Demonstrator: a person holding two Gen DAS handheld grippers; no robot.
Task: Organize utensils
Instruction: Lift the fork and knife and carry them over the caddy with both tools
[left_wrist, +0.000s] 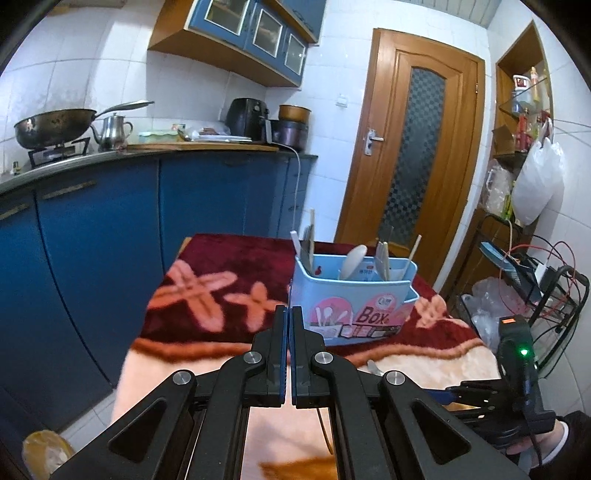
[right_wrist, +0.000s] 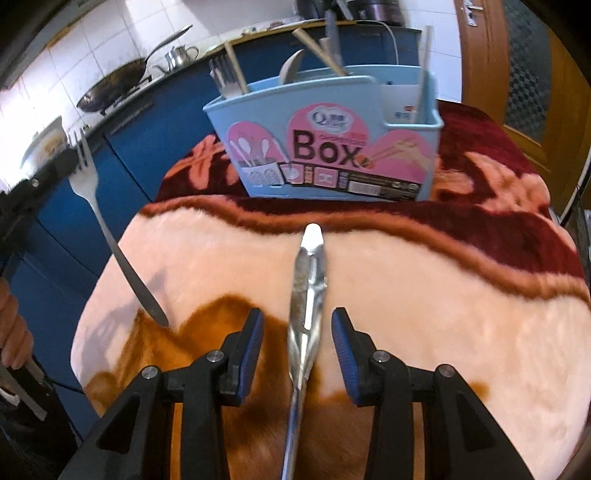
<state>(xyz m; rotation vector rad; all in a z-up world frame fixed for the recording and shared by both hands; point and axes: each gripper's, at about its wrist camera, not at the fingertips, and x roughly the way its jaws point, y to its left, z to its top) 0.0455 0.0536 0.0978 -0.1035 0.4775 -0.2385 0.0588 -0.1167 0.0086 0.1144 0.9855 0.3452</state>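
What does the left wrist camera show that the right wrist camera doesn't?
Only the left wrist view: the wall cabinets, a white plastic bag hanging at the right, and the left gripper with its jaws shut.

Only the right wrist view: the fork raised off the blanket, and a clear look at the metal utensil lying between the open right gripper.

Both: the blue utensil box, the blanket and the wok.
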